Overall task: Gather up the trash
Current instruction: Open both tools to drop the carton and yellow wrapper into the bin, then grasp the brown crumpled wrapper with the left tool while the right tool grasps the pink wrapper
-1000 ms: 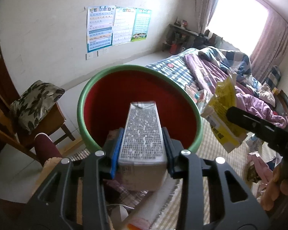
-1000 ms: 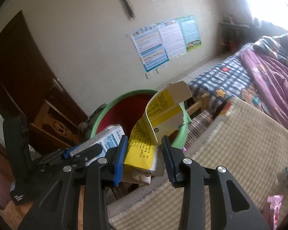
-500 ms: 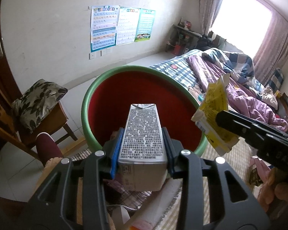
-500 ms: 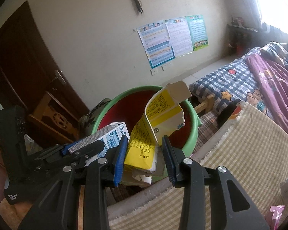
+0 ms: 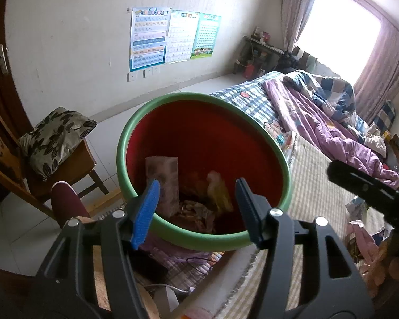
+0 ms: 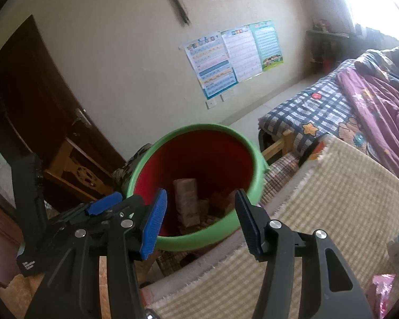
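A red bin with a green rim [image 5: 199, 98] [image 6: 199, 130] stands just ahead of both grippers. Inside it a grey carton [image 5: 163, 183] [image 6: 187, 202] stands on end, and a yellow wrapper [image 5: 218, 191] lies beside it on other scraps. My left gripper [image 5: 196, 207] hovers over the near rim, its jaws opening with nothing between them. My right gripper [image 6: 199, 218] is also over the near rim, jaws opening and empty. In the right wrist view the left gripper's blue fingertip [image 6: 103, 203] shows at the left.
A wooden chair with a leaf-print cushion [image 5: 58, 138] stands left of the bin. A bed with purple and checked bedding [image 5: 319, 117] fills the right. A striped woven mat [image 6: 332, 199] lies under my right gripper. A brown door [image 6: 26, 93] is at the left.
Both grippers have opened. The grey carton left the left gripper and the yellow wrapper left the right one; both now lie in the bin.
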